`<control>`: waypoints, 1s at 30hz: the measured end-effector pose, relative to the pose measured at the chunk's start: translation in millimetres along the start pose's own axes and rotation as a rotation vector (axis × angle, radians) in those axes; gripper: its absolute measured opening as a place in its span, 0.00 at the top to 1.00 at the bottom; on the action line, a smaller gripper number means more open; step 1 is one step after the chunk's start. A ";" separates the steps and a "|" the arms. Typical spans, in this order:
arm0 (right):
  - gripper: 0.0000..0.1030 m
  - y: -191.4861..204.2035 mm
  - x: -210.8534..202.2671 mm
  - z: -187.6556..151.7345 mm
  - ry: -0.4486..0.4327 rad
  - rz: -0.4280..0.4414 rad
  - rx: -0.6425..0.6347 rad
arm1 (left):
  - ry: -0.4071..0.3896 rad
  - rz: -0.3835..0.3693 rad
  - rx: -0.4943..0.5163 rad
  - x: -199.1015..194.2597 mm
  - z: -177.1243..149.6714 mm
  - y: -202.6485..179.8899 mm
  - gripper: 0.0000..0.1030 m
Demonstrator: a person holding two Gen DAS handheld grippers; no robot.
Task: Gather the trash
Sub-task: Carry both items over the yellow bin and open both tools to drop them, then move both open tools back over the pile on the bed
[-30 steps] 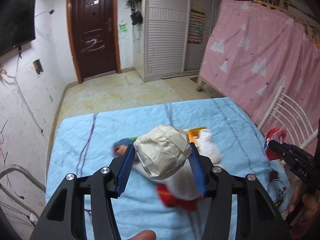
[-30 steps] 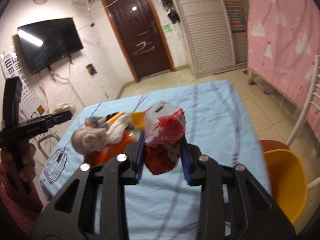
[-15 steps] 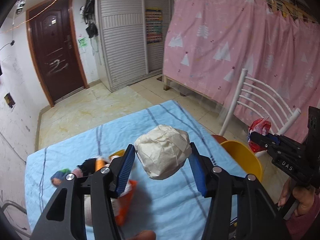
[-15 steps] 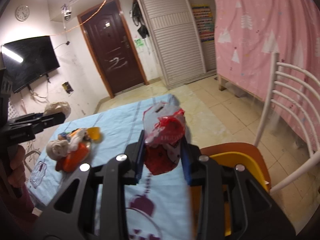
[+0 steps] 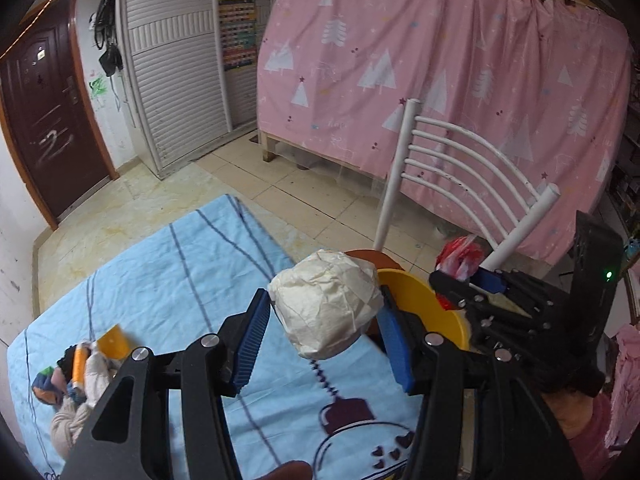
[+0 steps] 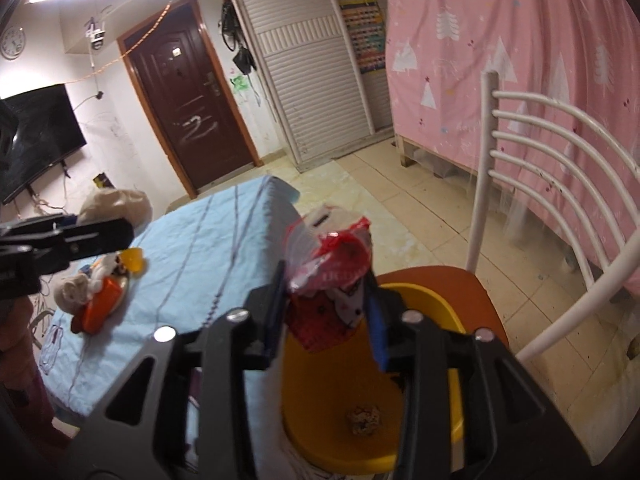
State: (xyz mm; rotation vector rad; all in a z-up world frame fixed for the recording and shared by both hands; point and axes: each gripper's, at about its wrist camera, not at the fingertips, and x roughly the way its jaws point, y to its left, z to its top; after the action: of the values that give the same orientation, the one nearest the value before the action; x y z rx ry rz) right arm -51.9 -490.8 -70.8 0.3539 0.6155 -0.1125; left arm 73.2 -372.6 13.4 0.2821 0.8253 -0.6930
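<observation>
While each hand-held gripper carries trash, the right hand-held gripper (image 6: 326, 312) clamps a red plastic bag (image 6: 334, 276) just above the yellow bin (image 6: 452, 436), the left hand-held gripper (image 5: 324, 344) pinching a crumpled paper ball (image 5: 326, 308); releasing seems next.

Hiding most of round yellow plastic bin (image 5: 424, 300) behind crumpled white paper ball (image 5: 326, 304); blurring small speckled lump (image 6: 363, 420) inside beyond identification.

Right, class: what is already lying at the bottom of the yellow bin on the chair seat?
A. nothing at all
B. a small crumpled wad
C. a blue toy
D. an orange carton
B: in the right wrist view, a small crumpled wad lies on the floor of the yellow bin, below the red and white plastic bag gripped in the right claw.
</observation>
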 end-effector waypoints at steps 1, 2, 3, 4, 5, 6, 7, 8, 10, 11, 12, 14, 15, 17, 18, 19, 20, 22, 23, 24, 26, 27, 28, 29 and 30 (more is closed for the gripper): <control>0.45 -2.6 0.5 -1.2 0.001 -0.002 0.005 | 0.005 -0.003 0.004 3.6 2.1 -5.2 0.55; 0.37 -6.7 0.1 -2.4 -0.002 -0.005 0.011 | 0.010 -0.006 0.008 7.0 4.0 -9.9 0.55; 0.35 -9.2 -0.7 -3.5 -0.006 -0.008 0.015 | 0.013 -0.009 0.010 9.5 4.9 -13.0 0.55; 0.35 -13.7 -2.3 -3.9 -0.013 -0.011 0.025 | 0.018 -0.013 0.013 12.8 6.0 -17.3 0.55; 0.35 -16.9 -3.8 -4.1 -0.021 -0.014 0.034 | 0.024 -0.019 0.015 16.2 6.7 -20.9 0.55; 0.35 -21.4 -6.2 -4.1 -0.031 -0.018 0.047 | 0.032 -0.026 0.016 19.8 7.7 -23.8 0.55; 0.35 -26.1 -8.2 -4.1 -0.039 -0.025 0.060 | 0.039 -0.034 0.019 23.6 8.6 -27.7 0.55; 0.35 -32.6 -11.4 -4.2 -0.052 -0.036 0.076 | 0.044 -0.038 0.026 28.1 10.7 -31.4 0.55; 0.35 -40.1 -15.6 -3.4 -0.067 -0.057 0.093 | 0.052 -0.039 0.050 37.7 13.3 -42.1 0.55; 0.34 -45.0 -18.1 -3.7 -0.073 -0.067 0.104 | 0.058 -0.038 0.061 42.7 14.2 -47.8 0.55; 0.34 -49.5 -20.2 -3.7 -0.079 -0.068 0.116 | 0.064 -0.041 0.069 46.8 15.0 -51.8 0.55; 0.33 -55.7 -24.8 -4.2 -0.089 -0.075 0.131 | 0.084 -0.054 0.083 55.2 15.5 -60.2 0.52; 0.32 -58.3 -27.5 -4.3 -0.096 -0.079 0.137 | 0.091 -0.057 0.084 57.9 16.0 -63.1 0.50; 0.32 -60.4 -31.2 -4.8 -0.107 -0.082 0.145 | 0.095 -0.061 0.087 60.6 16.1 -68.6 0.40; 0.32 -62.1 -32.7 -3.9 -0.111 -0.083 0.147 | 0.094 -0.061 0.088 61.1 15.9 -71.0 0.39; 0.32 -63.0 -34.5 -3.7 -0.117 -0.085 0.151 | 0.092 -0.058 0.090 60.3 15.5 -72.8 0.39; 0.32 -63.8 -35.4 -3.7 -0.120 -0.083 0.154 | 0.089 -0.056 0.090 59.9 14.8 -75.3 0.39; 0.32 -63.3 -35.1 -1.7 -0.123 -0.083 0.156 | 0.085 -0.056 0.087 56.4 13.8 -75.5 0.39; 0.32 -63.1 -34.8 -1.0 -0.123 -0.082 0.156 | 0.082 -0.055 0.085 54.1 13.3 -74.6 0.39; 0.32 -63.7 -34.1 0.0 -0.123 -0.081 0.155 | 0.077 -0.051 0.080 51.0 13.1 -73.0 0.39; 0.32 -59.9 -32.3 0.6 -0.119 -0.072 0.149 | 0.068 -0.050 0.073 44.7 13.0 -69.3 0.39; 0.32 -57.1 -31.0 1.3 -0.117 -0.070 0.144 | 0.060 -0.051 0.067 39.8 12.5 -66.2 0.39; 0.31 -53.5 -30.9 1.4 -0.114 -0.067 0.138 | 0.054 -0.049 0.063 36.2 12.4 -64.3 0.39; 0.30 -47.0 -28.9 2.4 -0.109 -0.059 0.127 | 0.044 -0.048 0.059 30.7 12.0 -61.2 0.39; 0.29 -42.9 -28.0 2.9 -0.106 -0.053 0.118 | 0.035 -0.048 0.055 25.7 11.6 -58.0 0.39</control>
State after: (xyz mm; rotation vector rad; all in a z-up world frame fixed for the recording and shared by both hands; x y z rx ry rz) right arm -82.0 -532.0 -64.8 0.4429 0.5151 -0.2177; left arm 53.7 -433.3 3.4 0.3253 0.8491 -0.7579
